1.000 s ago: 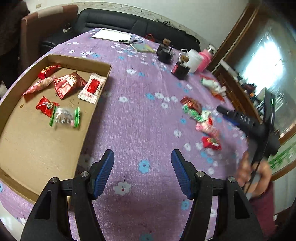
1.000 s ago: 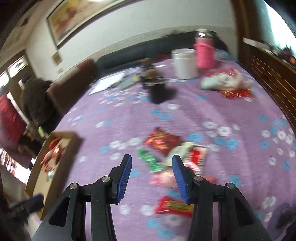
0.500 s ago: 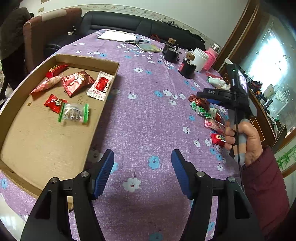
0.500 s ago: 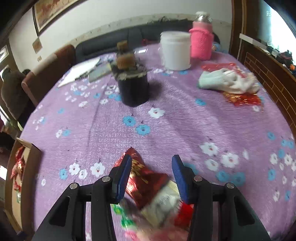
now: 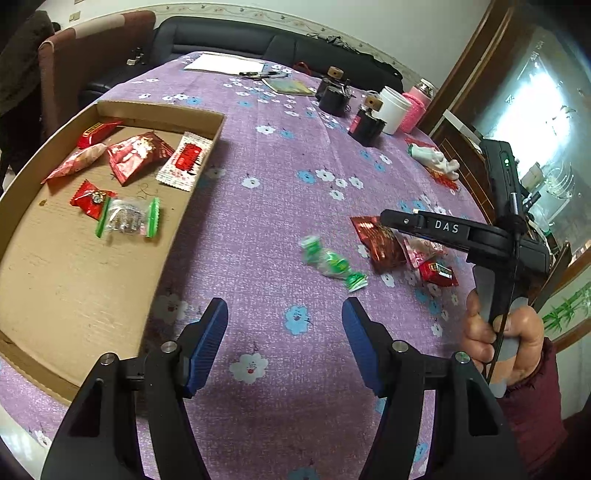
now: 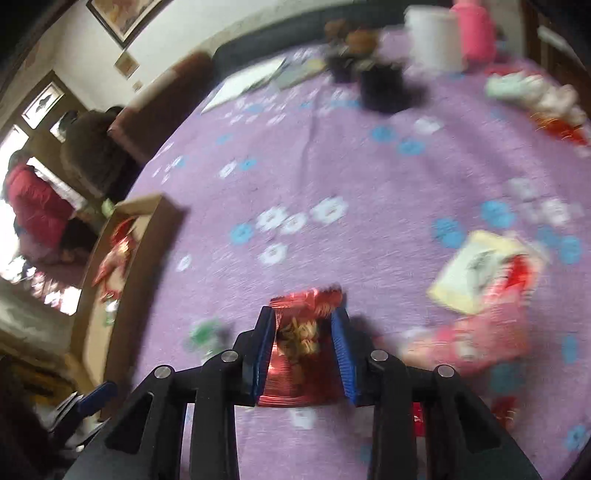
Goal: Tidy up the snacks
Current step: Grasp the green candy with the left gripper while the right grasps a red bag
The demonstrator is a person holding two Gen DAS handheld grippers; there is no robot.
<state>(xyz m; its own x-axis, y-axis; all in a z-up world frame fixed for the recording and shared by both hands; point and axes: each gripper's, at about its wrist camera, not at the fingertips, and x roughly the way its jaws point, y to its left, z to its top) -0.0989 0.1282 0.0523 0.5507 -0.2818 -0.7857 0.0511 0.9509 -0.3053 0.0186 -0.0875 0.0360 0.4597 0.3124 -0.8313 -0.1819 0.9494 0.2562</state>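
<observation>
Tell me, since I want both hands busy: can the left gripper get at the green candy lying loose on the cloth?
Probably yes. The left gripper is open and empty, and the green candy lies just ahead on bare tablecloth, clear of the right gripper.

The right gripper (image 6: 304, 325) has just been closing its jaws around a red foil snack packet (image 6: 301, 354), blue pads against both its sides, on a purple flowered tablecloth (image 6: 332, 166). More wrapped snacks (image 6: 484, 295) lie blurred to the right, a green-wrapped candy (image 6: 205, 332) to the left. A cardboard tray (image 6: 147, 236) holding red packets sits at the table's left edge. Beyond stand a dark jar (image 6: 382, 88), a white container (image 6: 436, 37) and a pink bottle (image 6: 474, 33).
</observation>
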